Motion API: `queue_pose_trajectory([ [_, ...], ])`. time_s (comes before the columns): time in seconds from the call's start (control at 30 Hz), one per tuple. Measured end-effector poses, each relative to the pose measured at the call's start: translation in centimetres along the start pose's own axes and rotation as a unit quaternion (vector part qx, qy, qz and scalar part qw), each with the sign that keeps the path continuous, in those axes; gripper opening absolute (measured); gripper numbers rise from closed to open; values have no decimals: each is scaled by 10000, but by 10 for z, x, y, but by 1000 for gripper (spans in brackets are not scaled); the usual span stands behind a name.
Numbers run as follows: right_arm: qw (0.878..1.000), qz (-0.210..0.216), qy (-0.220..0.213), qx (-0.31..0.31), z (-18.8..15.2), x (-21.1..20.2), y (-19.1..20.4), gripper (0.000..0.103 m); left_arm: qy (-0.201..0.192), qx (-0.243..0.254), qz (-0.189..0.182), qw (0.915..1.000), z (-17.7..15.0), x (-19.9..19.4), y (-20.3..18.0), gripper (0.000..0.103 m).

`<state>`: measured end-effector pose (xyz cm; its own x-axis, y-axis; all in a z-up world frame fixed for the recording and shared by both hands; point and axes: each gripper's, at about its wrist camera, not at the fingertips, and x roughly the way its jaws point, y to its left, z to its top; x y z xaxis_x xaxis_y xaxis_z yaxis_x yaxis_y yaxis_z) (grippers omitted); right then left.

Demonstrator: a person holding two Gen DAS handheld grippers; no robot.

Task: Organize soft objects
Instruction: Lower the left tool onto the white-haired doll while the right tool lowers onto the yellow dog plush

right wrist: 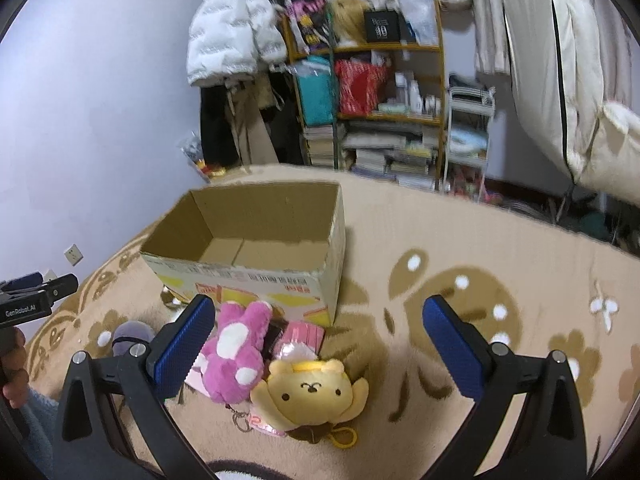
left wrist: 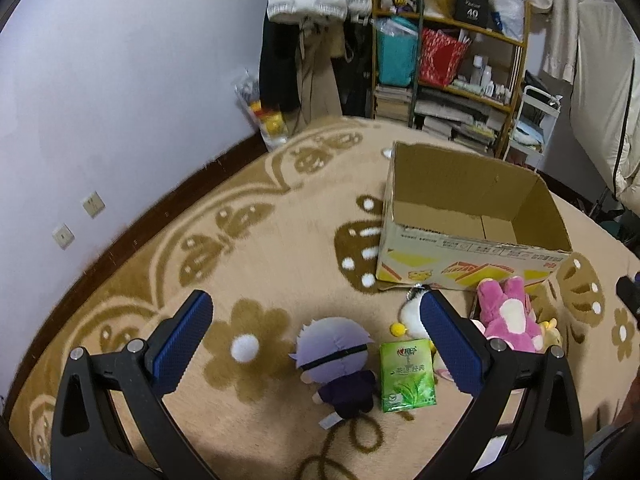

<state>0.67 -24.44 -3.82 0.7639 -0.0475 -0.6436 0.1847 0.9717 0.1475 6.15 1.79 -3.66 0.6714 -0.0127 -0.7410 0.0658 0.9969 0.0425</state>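
An open cardboard box (left wrist: 472, 216) (right wrist: 248, 264) stands on the carpet and looks empty. In the left wrist view, a purple-haired doll (left wrist: 340, 364) and a green tissue pack (left wrist: 407, 376) lie between the fingers of my open left gripper (left wrist: 316, 340). A white and yellow plush (left wrist: 410, 314) and a pink plush (left wrist: 508, 316) lie in front of the box. In the right wrist view my open right gripper (right wrist: 318, 344) hovers above the pink plush (right wrist: 236, 348) and a yellow bear plush (right wrist: 310, 394). Pink packets (right wrist: 304, 338) lie under them. Neither gripper holds anything.
A patterned beige carpet (left wrist: 248, 264) covers the floor. A cluttered shelf (right wrist: 380, 92) with books and bags, hanging coats (right wrist: 228, 40) and a white rack (right wrist: 468, 136) stand at the back wall. A curtain (right wrist: 560, 60) hangs at the right. A hand (right wrist: 14, 376) holds the left gripper.
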Motion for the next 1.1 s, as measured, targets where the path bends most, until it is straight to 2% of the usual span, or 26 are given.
queue_pose_trajectory([
  [0.13,9985,101,417,339,-3,15,-12,103,475,-209,-192,9985,3,26,4,102],
  [0.43,9906,273,1024,868,-15,62,-35,103,1306,-471,-230,9900,-2,71,6,102],
  [0.73,9817,279,1628,945,-24,99,-38,103,1909,-596,-211,9796,-10,103,6,102],
  [0.93,9748,289,1939,1068,-35,114,-40,103,2144,-460,-7,9757,-15,119,4,102],
  [1.1,9666,430,2201,1238,-45,122,-43,103,2465,-514,-73,9677,-20,134,2,102],
])
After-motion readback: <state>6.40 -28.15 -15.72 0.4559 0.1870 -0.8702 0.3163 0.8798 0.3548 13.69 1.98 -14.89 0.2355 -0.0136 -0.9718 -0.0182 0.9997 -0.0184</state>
